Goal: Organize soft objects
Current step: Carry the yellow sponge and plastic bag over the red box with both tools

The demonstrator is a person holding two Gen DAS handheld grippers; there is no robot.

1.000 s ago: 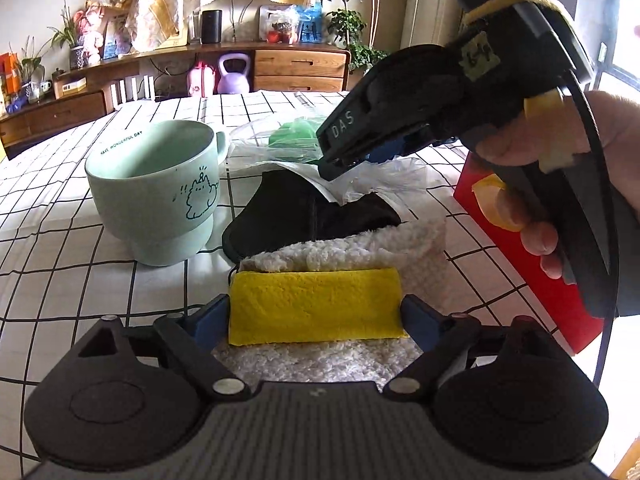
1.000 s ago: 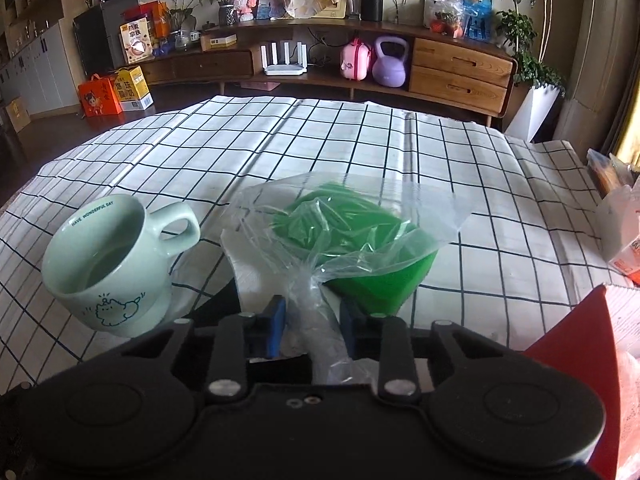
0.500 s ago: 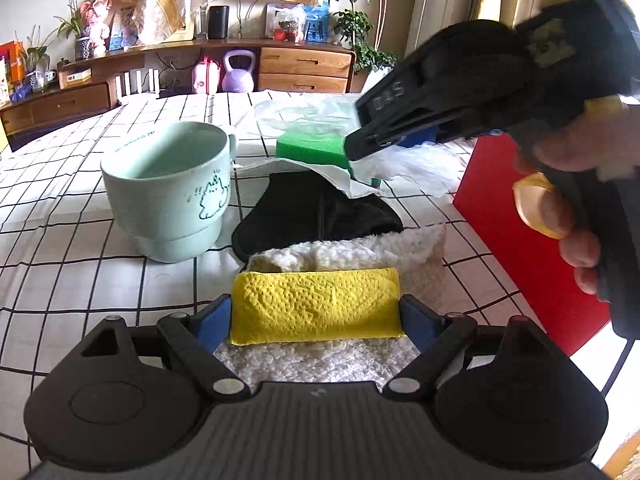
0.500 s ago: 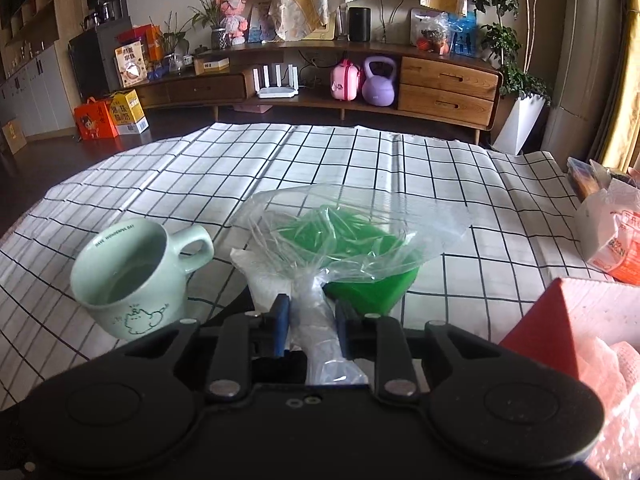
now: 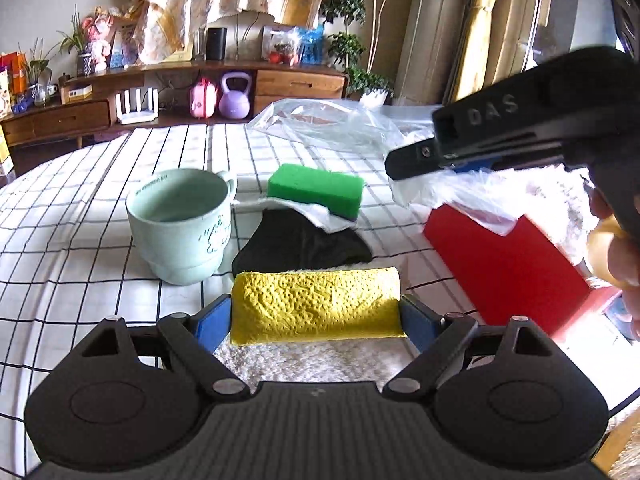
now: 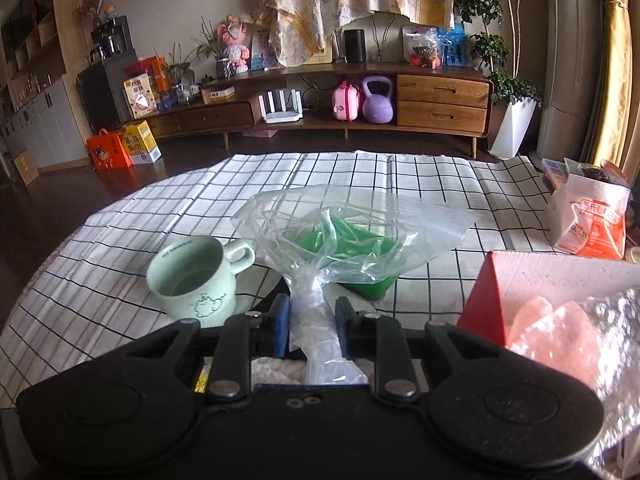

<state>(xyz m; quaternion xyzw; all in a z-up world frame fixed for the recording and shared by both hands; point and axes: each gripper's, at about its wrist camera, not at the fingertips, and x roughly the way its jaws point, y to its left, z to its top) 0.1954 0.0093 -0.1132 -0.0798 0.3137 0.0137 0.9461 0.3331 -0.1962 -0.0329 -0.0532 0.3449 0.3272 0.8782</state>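
The right hand-held gripper (image 6: 310,330) had just swung up and away with the crumpled clear plastic bag (image 6: 348,228) clenched by its gathered neck, and that lift changed the picture: the bright green rectangular sponge (image 5: 316,189), wrapped in that film a moment before, lay bare on the black-and-white checked worktop (image 5: 80,248), resting on a scrap of white cloth beside the pale mint ceramic mug (image 5: 182,224). In the left view the bag hung clear above the sponge, though from the right wrist green still showed through the film, so whether it was fully clear there I could not tell. Meanwhile the left hand-held gripper (image 5: 316,314) was grasping the yellow dimpled sponge cloth (image 5: 316,306) across its full width, blue pads pressed to both ends, raised a little over the fluffy white towel (image 5: 320,360) and the black fabric piece (image 5: 304,244). Judging by that, the unpacking looked done, and sorting the soft pieces, perhaps towards the red box (image 5: 508,264), came next.
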